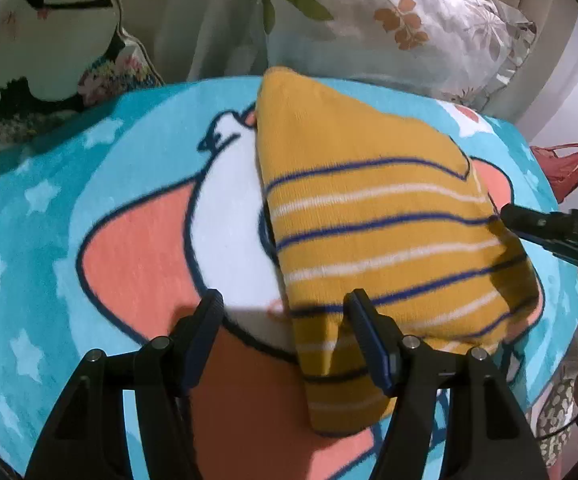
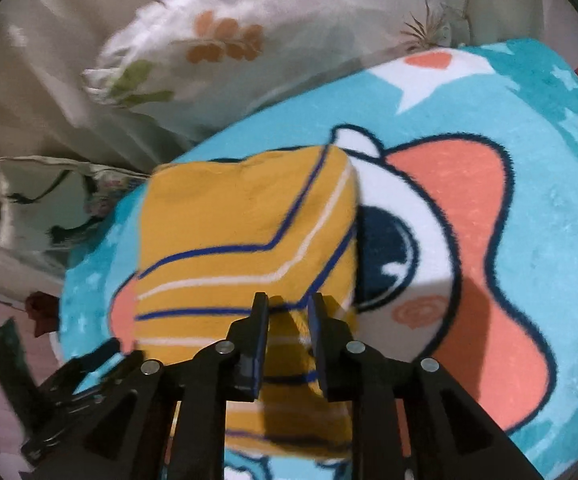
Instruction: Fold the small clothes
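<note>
A small mustard-yellow knitted garment with blue and white stripes lies on a fluffy turquoise blanket with a pink and white cartoon picture. It looks partly folded, with one side turned over so the stripes bend at a corner.

The left gripper has its fingers spread wide. One finger is over the cloth's near edge, the other over the blanket, so nothing is pinched.

The right gripper has its fingers close together with a thin gap, low over the near part. I cannot tell if they pinch cloth. It is probably there to lift or press the fold.

Flowery white pillows sit behind the blanket.
</note>
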Action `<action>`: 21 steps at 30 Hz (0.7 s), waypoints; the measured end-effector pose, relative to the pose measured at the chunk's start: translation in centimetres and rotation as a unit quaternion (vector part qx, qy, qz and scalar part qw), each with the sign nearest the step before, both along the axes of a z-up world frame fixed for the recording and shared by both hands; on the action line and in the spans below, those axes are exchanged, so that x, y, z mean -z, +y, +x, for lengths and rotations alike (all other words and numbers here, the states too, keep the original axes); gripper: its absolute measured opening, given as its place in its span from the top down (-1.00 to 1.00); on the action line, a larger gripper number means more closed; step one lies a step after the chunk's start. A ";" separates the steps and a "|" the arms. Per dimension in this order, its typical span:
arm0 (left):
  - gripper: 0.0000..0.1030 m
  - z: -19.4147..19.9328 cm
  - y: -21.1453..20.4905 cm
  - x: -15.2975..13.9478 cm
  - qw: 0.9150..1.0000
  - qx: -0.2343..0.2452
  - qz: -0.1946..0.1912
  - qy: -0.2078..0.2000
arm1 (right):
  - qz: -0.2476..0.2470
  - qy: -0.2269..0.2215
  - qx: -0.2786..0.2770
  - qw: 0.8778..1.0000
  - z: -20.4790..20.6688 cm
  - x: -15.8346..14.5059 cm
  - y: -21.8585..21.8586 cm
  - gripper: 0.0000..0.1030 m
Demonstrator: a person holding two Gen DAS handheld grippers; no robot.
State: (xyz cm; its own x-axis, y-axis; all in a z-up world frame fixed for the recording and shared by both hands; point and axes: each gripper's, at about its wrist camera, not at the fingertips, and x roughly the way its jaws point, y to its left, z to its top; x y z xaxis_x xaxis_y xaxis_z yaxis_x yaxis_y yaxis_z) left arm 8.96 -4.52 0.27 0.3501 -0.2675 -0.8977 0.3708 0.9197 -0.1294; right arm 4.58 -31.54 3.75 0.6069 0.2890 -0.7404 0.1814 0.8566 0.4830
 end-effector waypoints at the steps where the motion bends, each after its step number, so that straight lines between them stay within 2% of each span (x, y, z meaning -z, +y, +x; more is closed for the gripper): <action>1: -0.24 -0.1 0.0 0.3 1.000 0.001 -0.001 0.007 | 0.002 -0.006 -0.005 1.000 -0.5 -0.3 0.2 0.52; 3: -0.24 -0.4 0.1 0.8 1.000 0.007 0.000 0.022 | -0.005 -0.007 -0.019 1.000 -1.4 -0.2 1.4 0.45; 5: -0.24 -0.8 0.3 1.6 0.999 0.009 0.000 0.043 | -0.024 0.012 -0.028 0.999 -1.7 0.9 1.7 0.44; 7: -0.24 -1.2 0.4 2.2 0.998 0.013 0.002 0.054 | -0.054 0.042 -0.013 0.998 -1.8 2.2 1.2 0.44; 8: -0.24 -1.5 0.4 2.4 0.998 0.017 0.004 0.058 | -0.072 0.058 0.007 0.996 -2.0 2.8 0.6 0.37; 9: -0.24 -1.7 0.4 2.5 0.998 0.019 0.005 0.058 | -0.068 0.060 0.019 0.996 -2.3 3.1 0.3 0.15; 11: -0.24 -1.9 0.5 2.6 0.998 0.022 0.006 0.059 | -0.053 0.052 0.032 0.997 -3.2 2.7 -0.2 0.12; 16: -0.24 -2.2 0.9 2.7 0.998 0.028 0.003 0.062 | -0.066 0.019 0.056 0.996 -5.9 1.0 0.6 0.12; 18: -0.24 -2.3 1.0 2.7 0.998 0.032 0.002 0.062 | -0.085 -0.003 0.068 0.994 -6.9 0.1 2.2 0.12; 21: -0.25 -2.4 1.0 2.9 0.997 0.035 0.000 0.062 | -0.088 -0.021 0.037 0.995 -7.1 -0.4 5.1 0.13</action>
State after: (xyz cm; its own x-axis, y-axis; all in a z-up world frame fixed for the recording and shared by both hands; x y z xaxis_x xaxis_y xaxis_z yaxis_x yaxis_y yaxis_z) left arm 6.60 -3.48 -2.65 0.2159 -0.2876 -0.9331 0.4156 0.8918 -0.1787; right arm -2.49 -26.43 4.15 0.6530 0.1096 -0.7494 0.2302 0.9139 0.3343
